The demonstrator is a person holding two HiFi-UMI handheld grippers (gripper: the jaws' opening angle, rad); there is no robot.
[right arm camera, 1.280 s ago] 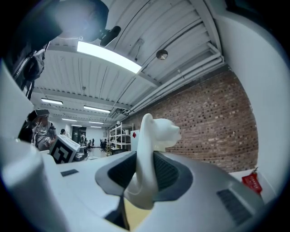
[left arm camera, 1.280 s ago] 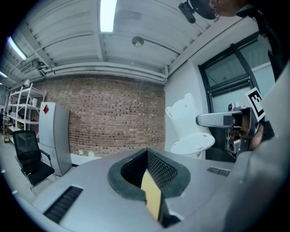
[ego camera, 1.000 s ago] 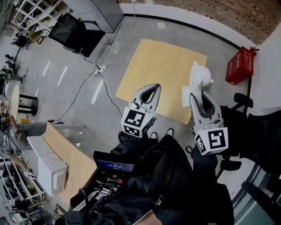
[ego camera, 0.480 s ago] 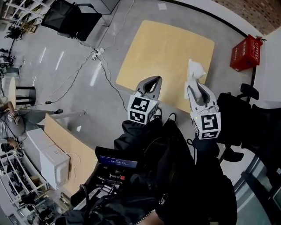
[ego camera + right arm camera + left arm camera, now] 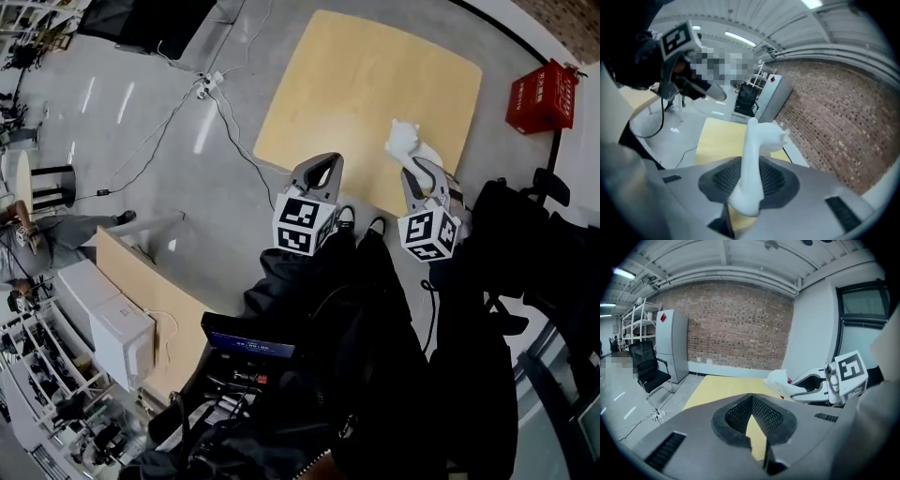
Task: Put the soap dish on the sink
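The white soap dish (image 5: 408, 142) sticks out past the tips of my right gripper (image 5: 422, 171), which is shut on its lower end; in the right gripper view the dish (image 5: 754, 159) rises between the dark pads (image 5: 776, 180). My left gripper (image 5: 322, 169) hangs beside it, to the left, with its jaws shut and nothing in them. From the left gripper view the dish (image 5: 780, 383) shows at the right, beyond my left gripper (image 5: 752, 427). Both grippers hover over the near edge of a pale wooden tabletop (image 5: 375, 84). No sink shows in any view.
A red box (image 5: 542, 97) stands on the floor at the far right. Cables and a power strip (image 5: 211, 84) run over the grey floor at the left. A black chair (image 5: 141, 23) is at the top left, a desk with a white box (image 5: 117, 333) lower left.
Both grippers have sunk toward the wooden tabletop. The right gripper has rolled, and the soap dish now tilts to the left. The left gripper stays shut and empty.
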